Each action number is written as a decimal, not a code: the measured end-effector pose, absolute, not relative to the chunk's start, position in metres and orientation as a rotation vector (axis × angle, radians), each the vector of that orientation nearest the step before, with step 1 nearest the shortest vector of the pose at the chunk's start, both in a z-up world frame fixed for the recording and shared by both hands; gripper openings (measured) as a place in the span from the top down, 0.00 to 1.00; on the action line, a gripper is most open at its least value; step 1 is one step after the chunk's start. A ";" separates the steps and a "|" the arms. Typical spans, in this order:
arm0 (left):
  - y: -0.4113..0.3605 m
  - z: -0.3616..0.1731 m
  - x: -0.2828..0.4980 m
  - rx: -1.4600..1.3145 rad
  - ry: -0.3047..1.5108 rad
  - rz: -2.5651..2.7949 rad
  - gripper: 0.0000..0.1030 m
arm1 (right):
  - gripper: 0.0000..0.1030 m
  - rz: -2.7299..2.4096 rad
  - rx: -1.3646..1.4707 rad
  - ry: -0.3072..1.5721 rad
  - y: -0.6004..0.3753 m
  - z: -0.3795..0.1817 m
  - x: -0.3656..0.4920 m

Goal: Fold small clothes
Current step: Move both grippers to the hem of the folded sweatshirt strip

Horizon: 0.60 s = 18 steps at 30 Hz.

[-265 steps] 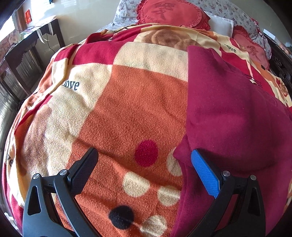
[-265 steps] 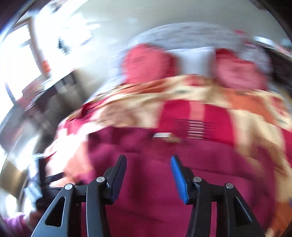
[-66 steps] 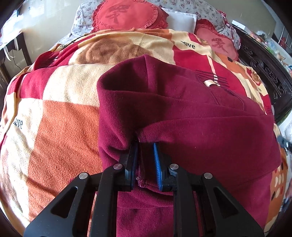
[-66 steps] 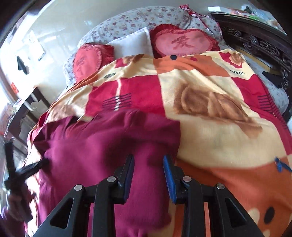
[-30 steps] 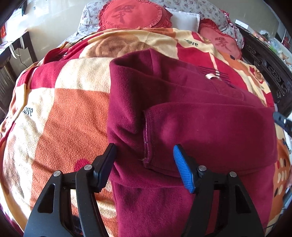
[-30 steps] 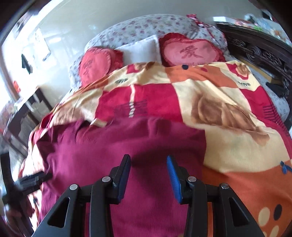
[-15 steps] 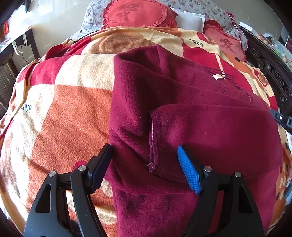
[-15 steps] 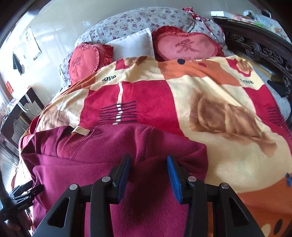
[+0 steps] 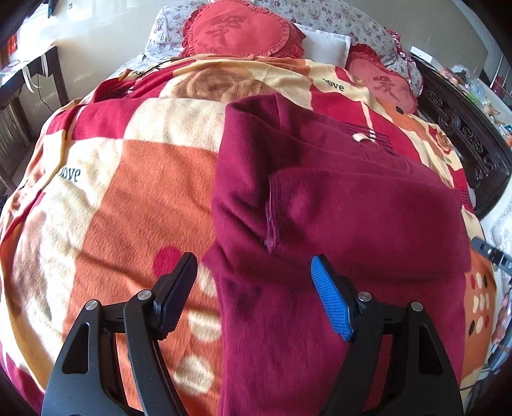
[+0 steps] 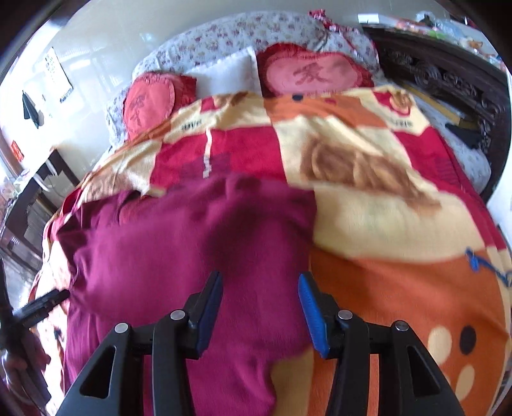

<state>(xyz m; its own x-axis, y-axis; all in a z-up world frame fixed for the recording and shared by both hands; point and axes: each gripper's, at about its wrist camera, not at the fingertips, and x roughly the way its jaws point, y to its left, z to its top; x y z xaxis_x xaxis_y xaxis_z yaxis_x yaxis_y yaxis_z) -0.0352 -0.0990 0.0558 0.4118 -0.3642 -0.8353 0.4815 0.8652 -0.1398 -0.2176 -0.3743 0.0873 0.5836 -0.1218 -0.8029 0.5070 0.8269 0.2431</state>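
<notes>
A maroon fleece garment [image 9: 336,204] lies on a patterned blanket [image 9: 121,198] on the bed, with one sleeve folded across its body; the sleeve cuff [image 9: 272,220] points left. My left gripper [image 9: 256,284] is open and empty, hovering over the garment's lower left edge. The garment also shows in the right wrist view [image 10: 179,243], somewhat blurred. My right gripper [image 10: 260,307] is open and empty above the garment's right side, near its edge on the blanket [image 10: 400,281].
Red heart-shaped cushions [image 9: 236,28] [image 10: 313,73] and a white pillow [image 10: 227,76] lie at the head of the bed. A dark carved bed frame [image 9: 464,137] runs along the right. A dark table [image 9: 22,86] stands at the left.
My left gripper let go of the sleeve, opened wide and drew back. My right gripper stayed open and shifted over the garment's right side.
</notes>
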 end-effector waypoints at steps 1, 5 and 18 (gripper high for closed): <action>-0.095 0.056 -0.040 0.131 1.020 -0.540 0.28 | 0.54 -0.372 0.497 0.887 -0.372 0.084 -0.223; -0.081 0.057 -0.058 0.143 1.043 -0.564 0.28 | 0.54 -0.325 0.566 0.913 -0.362 0.078 -0.251; -0.028 0.053 -0.121 0.168 1.096 -0.603 0.28 | 0.54 -0.282 0.622 0.943 -0.311 0.087 -0.327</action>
